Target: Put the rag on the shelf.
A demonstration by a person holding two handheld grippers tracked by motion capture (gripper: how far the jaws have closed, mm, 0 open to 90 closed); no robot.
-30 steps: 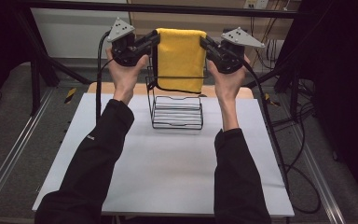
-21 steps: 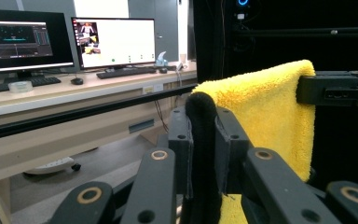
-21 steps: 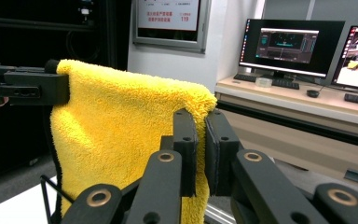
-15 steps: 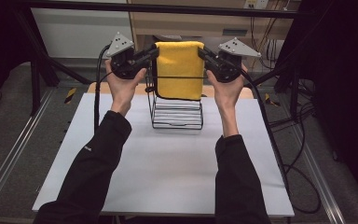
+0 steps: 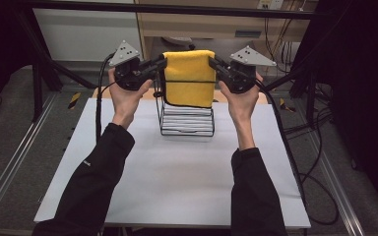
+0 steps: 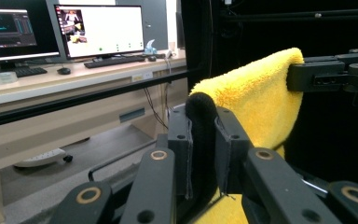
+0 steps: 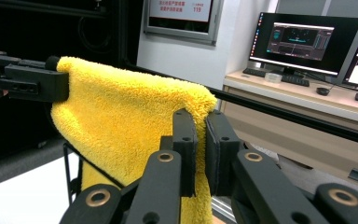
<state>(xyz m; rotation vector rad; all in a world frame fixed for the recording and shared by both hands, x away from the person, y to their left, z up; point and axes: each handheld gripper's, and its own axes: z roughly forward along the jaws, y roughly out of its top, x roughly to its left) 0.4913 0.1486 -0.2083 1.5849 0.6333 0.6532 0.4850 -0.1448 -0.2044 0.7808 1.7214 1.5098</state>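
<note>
Yellow towel held stretched above a wire rack, one gripper on each top corner.

High view: left gripper [image 5: 161, 63] and right gripper [image 5: 212, 64] hold the yellow towel [image 5: 189, 78] taut over the black wire rack [image 5: 186, 118] on the white table [image 5: 177, 172]. Left gripper view: jaws clamped on the towel's black-edged corner [image 6: 200, 140]. Right gripper view: jaws pinched together on the towel's other corner [image 7: 200, 100]; monitors [image 7: 303, 42] behind.
</note>
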